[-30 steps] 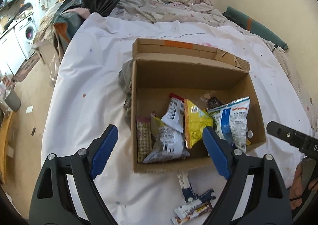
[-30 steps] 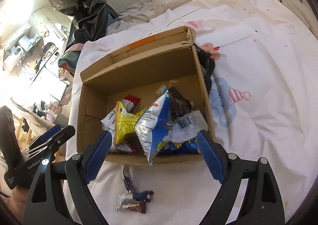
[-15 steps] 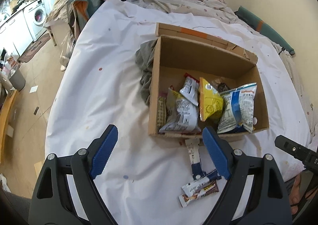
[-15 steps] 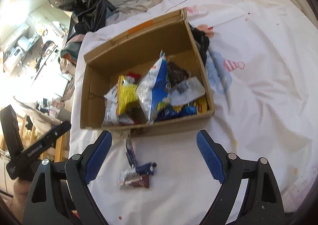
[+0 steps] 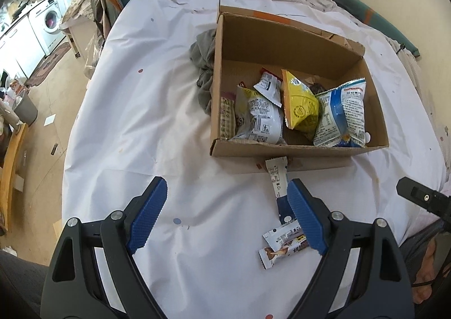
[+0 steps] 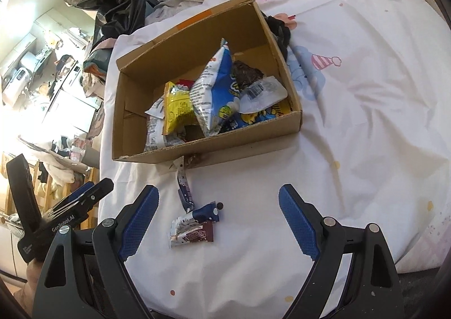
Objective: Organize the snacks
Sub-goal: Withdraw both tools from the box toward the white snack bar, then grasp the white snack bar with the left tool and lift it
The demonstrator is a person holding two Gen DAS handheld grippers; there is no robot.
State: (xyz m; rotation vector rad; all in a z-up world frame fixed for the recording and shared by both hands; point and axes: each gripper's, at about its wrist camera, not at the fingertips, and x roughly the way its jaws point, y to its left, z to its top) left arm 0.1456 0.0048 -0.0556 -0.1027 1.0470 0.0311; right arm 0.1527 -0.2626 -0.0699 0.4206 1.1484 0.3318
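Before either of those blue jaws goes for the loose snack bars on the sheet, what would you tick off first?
1. Left gripper jaws open and empty: ok.
2. Right gripper jaws open and empty: ok.
3. Loose snack bars in plain sight on the white sheet, outside the cardboard box: ok.
4. Bars lying apart for a clean single pick: not ok; they overlap in a small pile, and the long blue-and-white wrapper reaches the box front.
5. Room left in the box: ok; its left part shows bare floor.
6. Whether that long wrapper is pinned under the box: cannot tell.
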